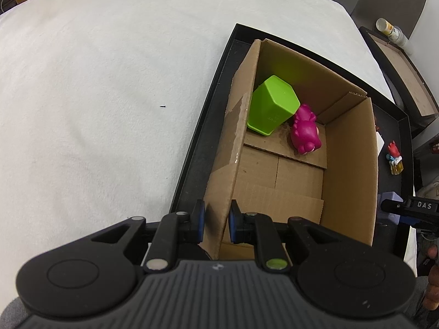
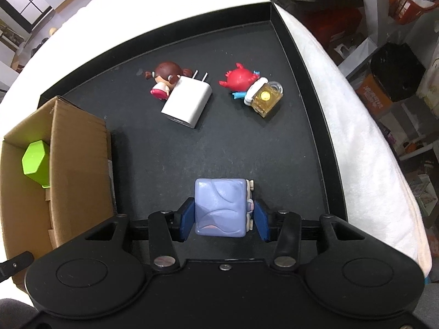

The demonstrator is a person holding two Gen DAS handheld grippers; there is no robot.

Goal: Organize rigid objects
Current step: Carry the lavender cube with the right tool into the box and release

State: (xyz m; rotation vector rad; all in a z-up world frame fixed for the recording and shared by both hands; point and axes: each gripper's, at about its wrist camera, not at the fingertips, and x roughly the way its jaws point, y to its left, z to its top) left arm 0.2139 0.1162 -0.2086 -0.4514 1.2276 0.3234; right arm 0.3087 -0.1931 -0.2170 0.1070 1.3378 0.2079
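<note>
Your right gripper has its jaws around the lavender cube-shaped figure: the left pad lies against its side, while the right pad looks to stand just off the small feet on the far side, so judge this a grip being settled, not yet a firm one. Your left gripper has its jaws closed on the near wall of the cardboard box, steadying it. Inside the box lie a green hexagonal cup on its side and a magenta toy figure touching it. Box and loose items sit in a black tray on the white-covered desk. Still on the tray, well ahead of you: a white charger plug against a brown-haired doll, and a red figure beside a clear yellow padlock. Next, you need to close firmly, lift clear of the box rim, and carry left.
</note>
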